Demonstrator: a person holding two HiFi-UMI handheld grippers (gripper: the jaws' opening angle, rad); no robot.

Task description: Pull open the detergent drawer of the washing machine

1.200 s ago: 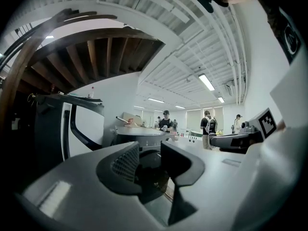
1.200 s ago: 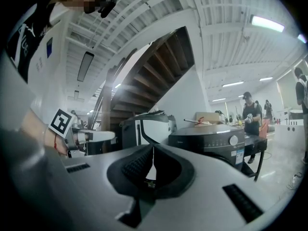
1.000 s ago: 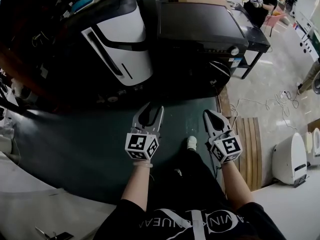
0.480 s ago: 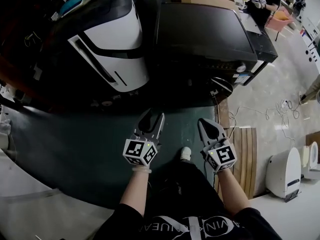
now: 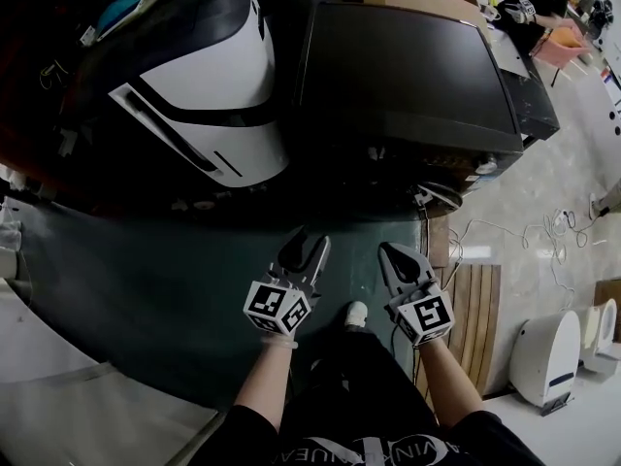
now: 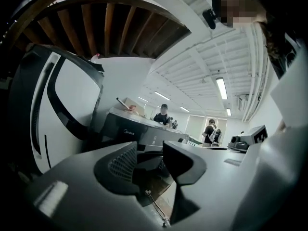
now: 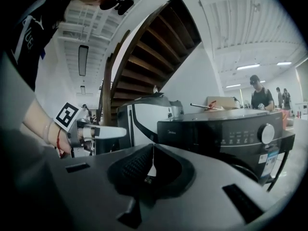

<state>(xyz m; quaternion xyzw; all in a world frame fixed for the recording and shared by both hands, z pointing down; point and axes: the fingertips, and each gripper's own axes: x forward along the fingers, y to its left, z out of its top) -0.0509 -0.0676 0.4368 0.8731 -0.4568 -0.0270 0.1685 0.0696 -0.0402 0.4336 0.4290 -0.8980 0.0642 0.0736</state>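
With the dark washing machine (image 5: 408, 66) just ahead and untouched, its detergent drawer too dim to pick out, I hold my left gripper (image 5: 308, 246) empty, jaws just opened wide, and my right gripper (image 5: 390, 253) pinched together on nothing.

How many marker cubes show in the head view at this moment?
2. The left cube sits on the left gripper, and the right cube sits on the right gripper. None looks hidden.
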